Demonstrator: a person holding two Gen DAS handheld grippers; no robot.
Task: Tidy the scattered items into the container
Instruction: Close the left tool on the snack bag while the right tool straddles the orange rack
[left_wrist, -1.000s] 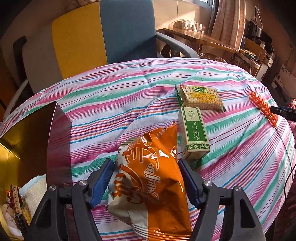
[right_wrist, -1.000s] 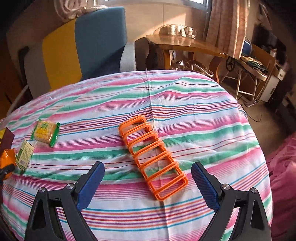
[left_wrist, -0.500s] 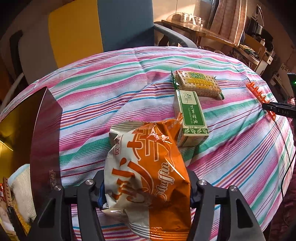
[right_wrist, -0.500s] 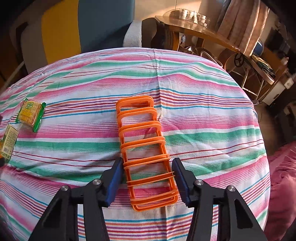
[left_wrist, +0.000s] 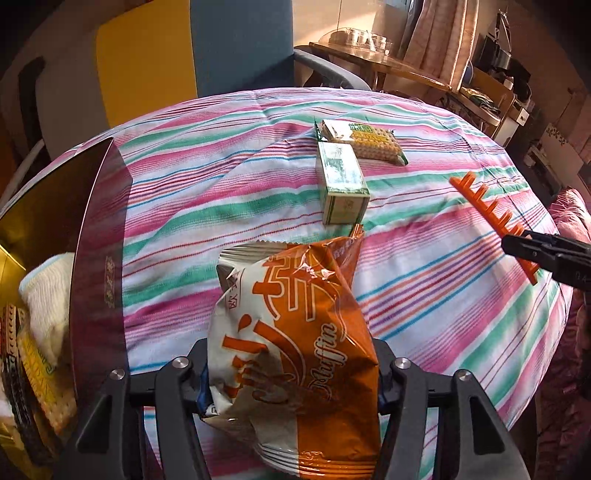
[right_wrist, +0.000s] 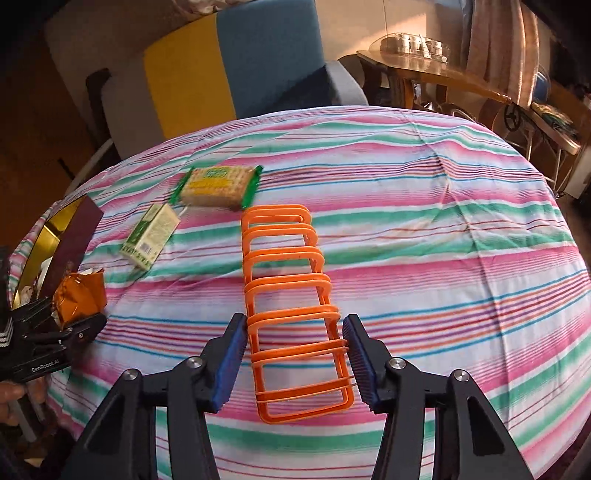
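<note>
My left gripper (left_wrist: 291, 373) is shut on an orange muffin bag (left_wrist: 295, 339) and holds it above the striped cloth, beside the open dark-red container (left_wrist: 96, 236) at the left. My right gripper (right_wrist: 293, 360) is shut on an orange plastic rack (right_wrist: 291, 295), its blue pads (right_wrist: 231, 360) pressing the rack's sides; the rack looks raised off the cloth. The rack also shows in the left wrist view (left_wrist: 491, 218). A green carton (left_wrist: 341, 182) and a biscuit pack (left_wrist: 364, 140) lie on the cloth; the right wrist view shows the carton (right_wrist: 151, 234) and the pack (right_wrist: 218, 186).
The container holds a white cloth (left_wrist: 48, 291) and biscuit packs (left_wrist: 40, 373). A blue and yellow chair (right_wrist: 236, 70) stands behind the table. A wooden side table (right_wrist: 432, 74) with glassware is at the back right. The striped tablecloth (right_wrist: 443, 258) falls away at the edges.
My left gripper closed on the muffin bag and lifted it. My right gripper moved over the orange rack, closed on its sides and swung it toward the left.
</note>
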